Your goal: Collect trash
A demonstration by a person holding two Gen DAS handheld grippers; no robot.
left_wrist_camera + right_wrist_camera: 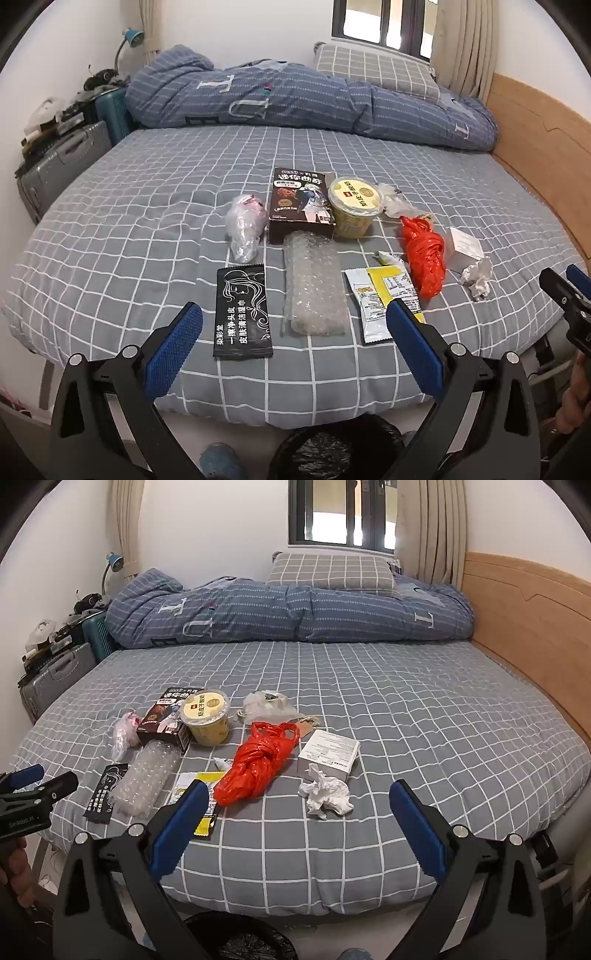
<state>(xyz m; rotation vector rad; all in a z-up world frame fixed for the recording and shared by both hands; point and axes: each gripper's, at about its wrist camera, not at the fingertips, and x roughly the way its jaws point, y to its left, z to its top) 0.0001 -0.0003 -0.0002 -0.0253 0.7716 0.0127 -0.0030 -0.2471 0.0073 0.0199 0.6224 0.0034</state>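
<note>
Since every piece of litter lies on the bed [110,206], collecting looks unstarted; in the left view, from centre-left rightward: black sachet [242,311], bubble wrap [314,284], yellow packet [388,295], red bag [424,258], crumpled tissue [478,277]; the black-lined bin [332,448] waits at bottom centre; left gripper [293,314] and right gripper [299,792] both gape, holding nothing.

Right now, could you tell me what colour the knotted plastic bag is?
Red-orange; the bag shows best in the right wrist view.
</note>
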